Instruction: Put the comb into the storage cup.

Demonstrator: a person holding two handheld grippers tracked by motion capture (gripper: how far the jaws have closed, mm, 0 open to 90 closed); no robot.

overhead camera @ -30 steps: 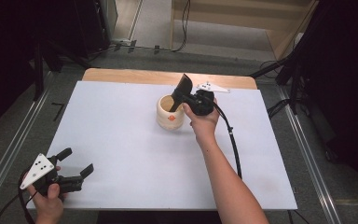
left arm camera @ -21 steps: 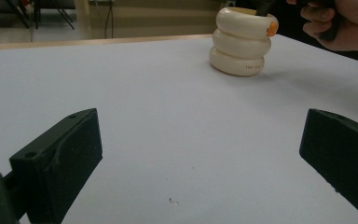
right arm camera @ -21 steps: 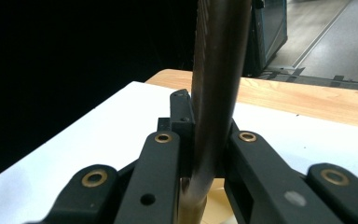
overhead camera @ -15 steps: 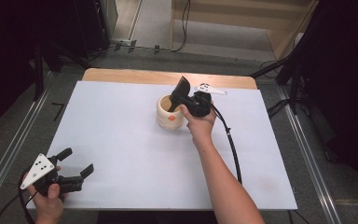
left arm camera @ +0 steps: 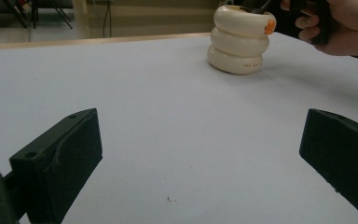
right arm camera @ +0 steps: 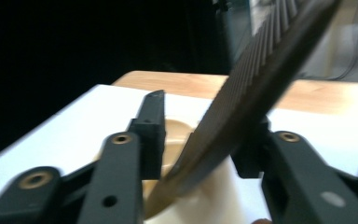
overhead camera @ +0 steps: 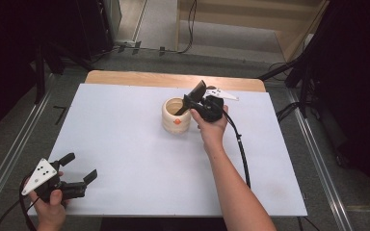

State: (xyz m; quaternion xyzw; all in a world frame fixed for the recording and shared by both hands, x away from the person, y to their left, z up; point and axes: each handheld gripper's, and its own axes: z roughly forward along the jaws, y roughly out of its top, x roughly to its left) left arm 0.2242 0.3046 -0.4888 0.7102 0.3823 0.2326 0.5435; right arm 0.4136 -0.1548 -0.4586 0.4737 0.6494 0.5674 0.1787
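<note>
Hardly any writing to be seen from here: the cream ringed holder (left arm camera: 240, 39) carries a small line of reddish print on its bottom ring, perhaps a maker's mark, too tiny to read

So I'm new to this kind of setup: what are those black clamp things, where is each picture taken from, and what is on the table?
No machine here: a person holds a hand-worked two-jaw gripper in each hand. One picture looks down from above the table; the other two come from cameras riding on each gripper. On the white surface stands a cream ribbed holder with an orange spot. A dark comb leans in it, its lower end inside. The right gripper is at the holder, its jaws have just been opening, and the comb stands between them, seemingly let go. The left gripper waits open near the front corner, holding nothing.
</note>
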